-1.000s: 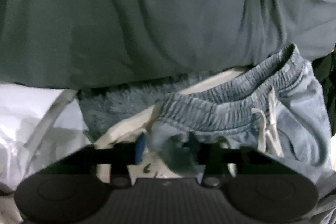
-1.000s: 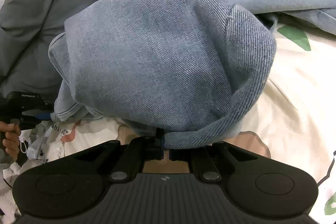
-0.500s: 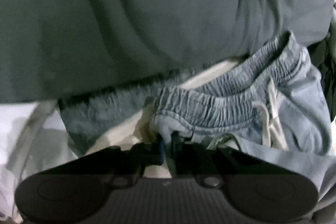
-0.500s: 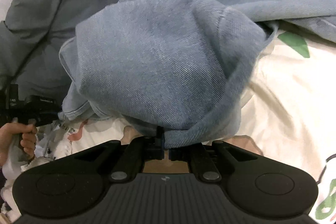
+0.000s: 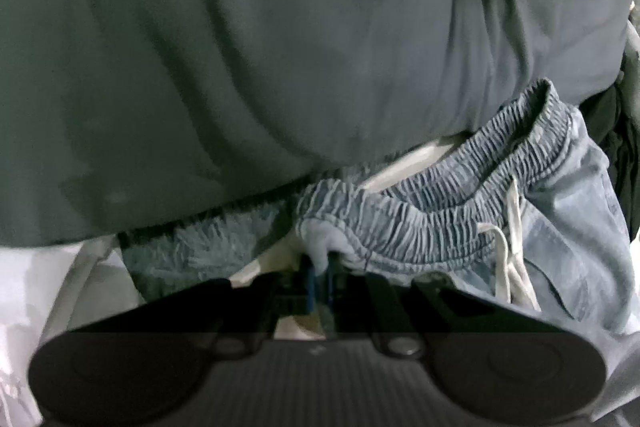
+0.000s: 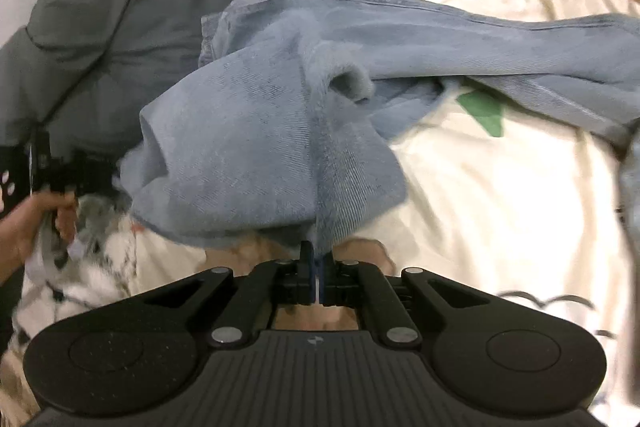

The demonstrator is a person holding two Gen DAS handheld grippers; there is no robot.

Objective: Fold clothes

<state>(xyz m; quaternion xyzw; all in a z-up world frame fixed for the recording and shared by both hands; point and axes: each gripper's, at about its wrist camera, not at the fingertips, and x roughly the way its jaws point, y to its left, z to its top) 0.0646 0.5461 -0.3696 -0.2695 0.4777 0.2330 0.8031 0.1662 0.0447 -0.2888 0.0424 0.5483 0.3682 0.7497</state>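
The left gripper [image 5: 320,273] pinches the elastic waistband [image 5: 432,223] of the jeans [image 6: 256,147] at its end, with the drawstring [image 5: 510,251] hanging toward 3 o'clock of the grip. The right gripper [image 6: 318,267] is pressed together on a denim edge, the cloth bunched above it toward 12 o'clock over the bed sheet [image 6: 500,195]. To do this well, I judge both grips should pull apart evenly, tautening the jeans before laying them flat.
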